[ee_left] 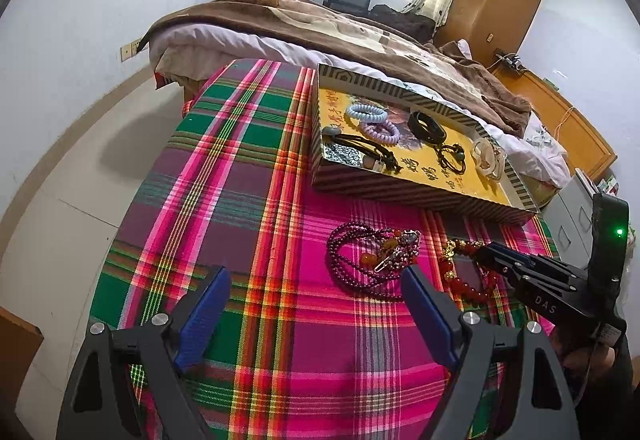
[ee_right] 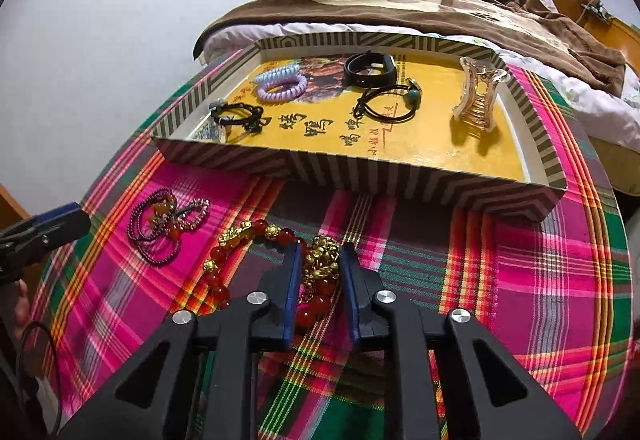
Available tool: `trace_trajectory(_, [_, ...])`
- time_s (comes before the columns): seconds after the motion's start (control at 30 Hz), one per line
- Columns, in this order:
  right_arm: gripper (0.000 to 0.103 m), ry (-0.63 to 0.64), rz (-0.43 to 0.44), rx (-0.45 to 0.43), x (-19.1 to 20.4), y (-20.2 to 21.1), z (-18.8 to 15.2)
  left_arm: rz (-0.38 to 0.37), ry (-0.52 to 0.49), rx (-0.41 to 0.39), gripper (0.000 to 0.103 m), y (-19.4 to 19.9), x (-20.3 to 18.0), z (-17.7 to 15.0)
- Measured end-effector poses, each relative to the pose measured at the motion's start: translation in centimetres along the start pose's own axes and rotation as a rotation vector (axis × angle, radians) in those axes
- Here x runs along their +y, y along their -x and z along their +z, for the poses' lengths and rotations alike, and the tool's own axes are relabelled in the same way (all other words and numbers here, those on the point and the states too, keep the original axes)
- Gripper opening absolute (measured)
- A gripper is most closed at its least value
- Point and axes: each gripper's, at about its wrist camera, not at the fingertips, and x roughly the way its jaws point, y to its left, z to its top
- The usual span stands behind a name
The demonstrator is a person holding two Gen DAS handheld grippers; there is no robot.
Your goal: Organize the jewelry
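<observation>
Right wrist view shows our right tool (ee_right: 320, 260) closed narrow around the red and gold glass-bead bracelet (ee_right: 256, 240), its blue pads pinching the gold charm cluster on the plaid-covered desk (ee_right: 520, 280), just in front of the striped cardboard tray with the yellow floor (ee_right: 360, 168). We judge the pick-up step is in hand: the bracelet is gripped but lies on the cloth. Our left tool (ee_left: 316, 292) stands wide and empty, near the dark purple bead bracelet with orange stones (ee_left: 368, 260), which sits left of the red one, also in front of the tray. Next we must lift cleanly so the dangling loop clears the tray's near wall, then set it down among the hair ties.
</observation>
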Motion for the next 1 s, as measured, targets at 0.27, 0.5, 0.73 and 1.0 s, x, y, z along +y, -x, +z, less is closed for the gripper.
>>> trace_trajectory(0.27, [0.005, -0.053, 0.042, -0.062, -1.0, 1.9, 0.5, 0.005, 0.006, 0.007, 0.086, -0.3, 0.1, 0.1])
trace_trajectory(0.5, [0.005, -0.102, 0.043, -0.138, -2.3, 4.8, 0.6, 0.006, 0.002, 0.02, 0.086, -0.9, 0.0, 0.3])
trace_trajectory(0.73, [0.005, -0.128, 0.036, -0.218, -3.4, 8.0, 0.7, 0.017, -0.028, 0.049, 0.086, -2.1, -0.6, 0.7])
trace_trajectory(1.0, [0.005, -0.147, 0.028, -0.224, -4.1, 8.7, -0.3, 0.041, -0.083, 0.038, 0.086, -2.3, -1.8, 0.5])
